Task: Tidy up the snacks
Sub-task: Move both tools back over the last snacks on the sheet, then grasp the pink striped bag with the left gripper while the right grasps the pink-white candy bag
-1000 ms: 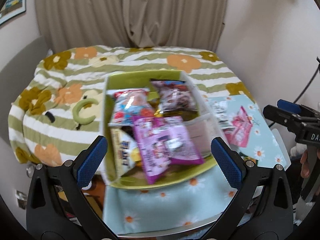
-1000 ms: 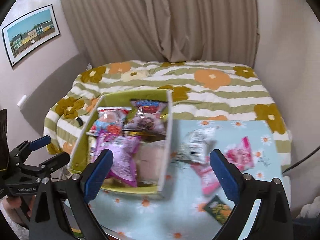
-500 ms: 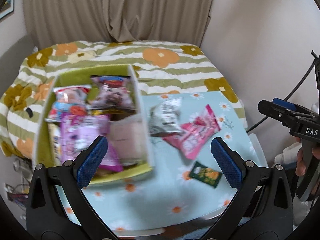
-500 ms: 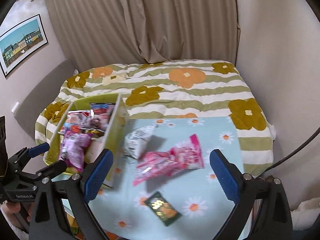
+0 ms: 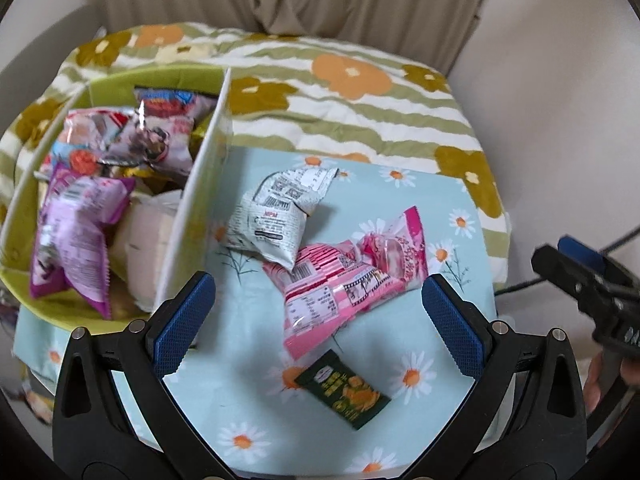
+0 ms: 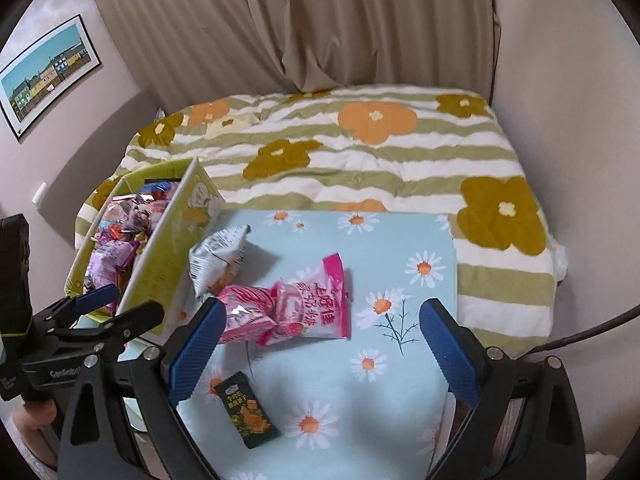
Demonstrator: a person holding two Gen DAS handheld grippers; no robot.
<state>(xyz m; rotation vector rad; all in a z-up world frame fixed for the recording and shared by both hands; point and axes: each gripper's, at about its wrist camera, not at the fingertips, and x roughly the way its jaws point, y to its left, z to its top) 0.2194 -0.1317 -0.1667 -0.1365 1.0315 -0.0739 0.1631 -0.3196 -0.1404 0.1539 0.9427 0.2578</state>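
A green box (image 5: 206, 148) at the left holds several snack packets. Loose on the daisy tablecloth (image 5: 444, 204) lie a white-grey packet (image 5: 276, 216), pink packets (image 5: 348, 280) and a small dark green packet (image 5: 344, 394). My left gripper (image 5: 318, 320) hangs open above the near end of the pink packets, holding nothing. My right gripper (image 6: 320, 344) is open too, over the cloth near the pink packets (image 6: 308, 308), with the dark green packet (image 6: 246, 410) by its left finger. The white-grey packet (image 6: 216, 260) leans beside the box (image 6: 168, 264).
A bed with a striped, flowered quilt (image 6: 360, 152) runs behind the table, with curtains and walls beyond. A framed picture (image 6: 48, 76) hangs on the left wall. A dark cable (image 6: 592, 332) runs at the right. The table's front edge is close under both grippers.
Both views have swung right, away from the box and onto the loose packets on the cloth. Both grippers have stayed open and empty.
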